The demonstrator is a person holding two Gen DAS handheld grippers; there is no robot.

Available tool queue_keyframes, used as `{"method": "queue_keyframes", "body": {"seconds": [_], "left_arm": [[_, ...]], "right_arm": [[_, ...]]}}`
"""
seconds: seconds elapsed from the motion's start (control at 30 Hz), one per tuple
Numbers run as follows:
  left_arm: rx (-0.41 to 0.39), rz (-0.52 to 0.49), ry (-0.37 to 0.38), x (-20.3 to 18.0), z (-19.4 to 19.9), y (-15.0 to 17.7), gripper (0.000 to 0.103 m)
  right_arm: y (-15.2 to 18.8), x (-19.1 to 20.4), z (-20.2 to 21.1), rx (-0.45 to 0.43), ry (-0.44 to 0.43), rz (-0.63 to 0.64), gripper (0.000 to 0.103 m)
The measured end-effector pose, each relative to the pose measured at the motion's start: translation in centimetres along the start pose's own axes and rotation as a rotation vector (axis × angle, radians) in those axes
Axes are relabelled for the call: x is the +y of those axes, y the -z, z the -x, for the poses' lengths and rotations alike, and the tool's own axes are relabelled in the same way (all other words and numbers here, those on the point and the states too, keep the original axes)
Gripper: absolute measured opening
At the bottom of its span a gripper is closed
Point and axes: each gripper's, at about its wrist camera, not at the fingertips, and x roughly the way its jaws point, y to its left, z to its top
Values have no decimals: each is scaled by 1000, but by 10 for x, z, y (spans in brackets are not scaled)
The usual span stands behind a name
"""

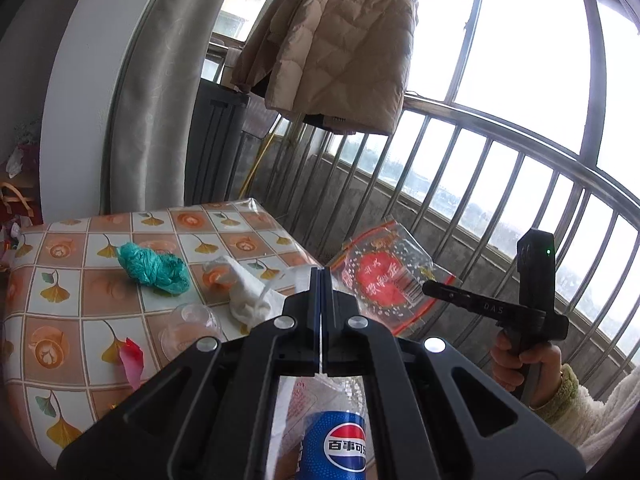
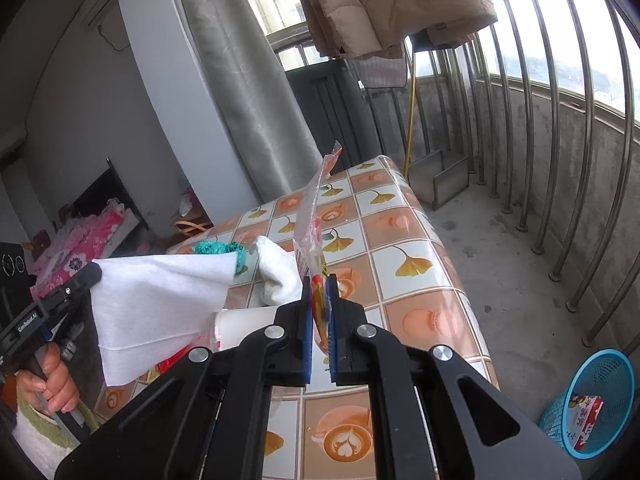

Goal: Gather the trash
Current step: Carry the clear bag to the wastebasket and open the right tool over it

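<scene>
My left gripper [image 1: 322, 276] is shut on a white tissue sheet [image 2: 160, 304], seen in the right wrist view held above the table. My right gripper [image 2: 320, 284] is shut on a clear red-printed plastic wrapper [image 2: 314, 216], which also shows in the left wrist view [image 1: 384, 280] beside the table's right edge. On the patterned table [image 2: 404, 256] lie a crumpled green bag [image 1: 154, 268], a crumpled white tissue [image 1: 252, 296], a clear plastic cup [image 1: 192, 328] and a pink scrap [image 1: 132, 356]. A Pepsi bottle [image 1: 340, 440] lies under my left gripper.
A blue mesh bin [image 2: 592, 400] with a red and white packet in it stands on the concrete floor at the lower right. Metal railing bars [image 2: 560, 140] run along the balcony. A beige coat [image 1: 340, 48] hangs above, and a grey curtain [image 1: 156, 92] hangs behind the table.
</scene>
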Motion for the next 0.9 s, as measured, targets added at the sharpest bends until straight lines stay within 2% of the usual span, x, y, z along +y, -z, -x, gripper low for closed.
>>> {"method": "queue_keyframes", "body": {"seconds": [0.3, 0.47, 0.67, 0.9], "left_arm": [[-111, -71, 7, -24, 12, -42, 0], [-129, -117, 39, -55, 16, -54, 0], [-93, -171, 128, -109, -1, -50, 0], [44, -193, 247, -173, -56, -36, 0]], "right_arm": [[1, -10, 23, -47, 5, -31, 6], [1, -23, 46, -87, 20, -59, 6], [9, -52, 85, -139, 75, -108, 6], [32, -106, 138, -191, 211, -201, 6]]}}
